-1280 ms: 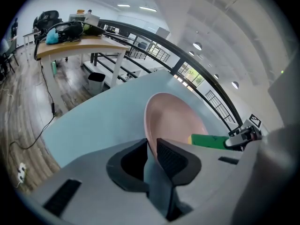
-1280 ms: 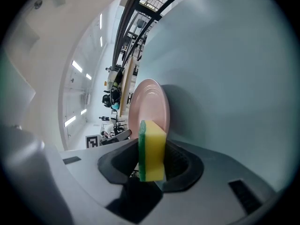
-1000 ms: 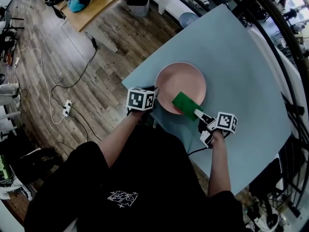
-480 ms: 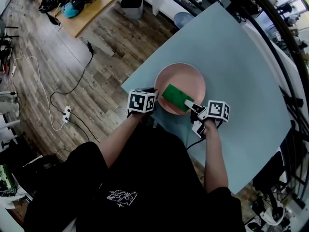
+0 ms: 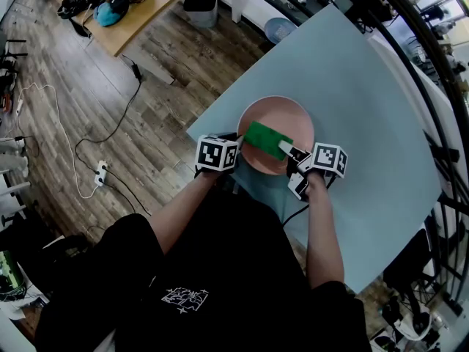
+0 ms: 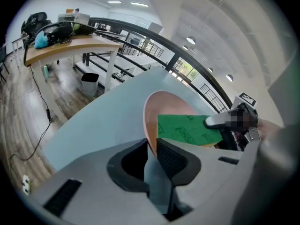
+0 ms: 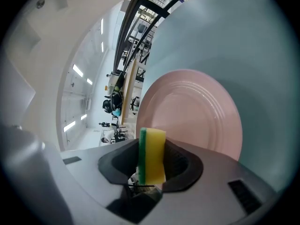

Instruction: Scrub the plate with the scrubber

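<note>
Floor: dark wood planks (image 5: pixel 88 86) below my left | loose cables (image 5: pixel 73 134), power strip (image 5: pixel 101 169) on it | pale blue table (image 5: pixel 366 108) before me | wooden desk (image 5: pixel 135 13), dark bin (image 5: pixel 199 7) beyond | black railing (image 5: pixel 429 64) right | ceiling strip lights (image 6: pixel 123 3) lit

1. scrubber (image 5: pixel 267 138): green face up, travelling across the plate (image 5: pixel 292 114) from the near right rim toward the left side. It is no longer reaching over the near rim and is now lying wholly over the pink surface.
2. right gripper (image 5: pixel 288 150): carrying the scrubber leftward and away from the person, closing on the left gripper (image 5: pixel 236 147). Its marker cube (image 5: pixel 329 158) is now sitting just beside the plate's rim.
3. right forearm (image 5: pixel 322 226): swinging inward with it.
</note>
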`<state>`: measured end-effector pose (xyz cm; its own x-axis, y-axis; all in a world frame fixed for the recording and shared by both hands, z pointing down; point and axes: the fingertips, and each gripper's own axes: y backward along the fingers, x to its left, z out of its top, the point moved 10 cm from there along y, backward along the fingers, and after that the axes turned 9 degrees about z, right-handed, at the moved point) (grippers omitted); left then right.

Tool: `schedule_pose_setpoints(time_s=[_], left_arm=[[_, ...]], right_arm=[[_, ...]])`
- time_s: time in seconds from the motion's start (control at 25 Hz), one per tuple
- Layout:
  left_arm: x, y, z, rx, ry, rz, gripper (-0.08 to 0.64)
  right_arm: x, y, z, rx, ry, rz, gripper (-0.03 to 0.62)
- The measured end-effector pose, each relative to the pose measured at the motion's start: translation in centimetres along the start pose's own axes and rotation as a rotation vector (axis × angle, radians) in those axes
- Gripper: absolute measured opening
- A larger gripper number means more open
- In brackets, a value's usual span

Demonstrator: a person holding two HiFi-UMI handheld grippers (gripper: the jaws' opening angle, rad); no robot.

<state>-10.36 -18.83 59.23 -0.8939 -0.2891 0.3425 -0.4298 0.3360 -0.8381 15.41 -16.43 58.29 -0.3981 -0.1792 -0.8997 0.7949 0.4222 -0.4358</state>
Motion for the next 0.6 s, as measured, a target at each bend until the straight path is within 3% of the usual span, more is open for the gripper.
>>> schedule_pose_setpoints(time_s=[0.6], left_arm=[[0.3,-0.3,0.1,0.011,0.041,-0.014,0.063]], right_arm=[[-0.1,2.4,3.8,-0.111,0.042,-0.045,0.133]])
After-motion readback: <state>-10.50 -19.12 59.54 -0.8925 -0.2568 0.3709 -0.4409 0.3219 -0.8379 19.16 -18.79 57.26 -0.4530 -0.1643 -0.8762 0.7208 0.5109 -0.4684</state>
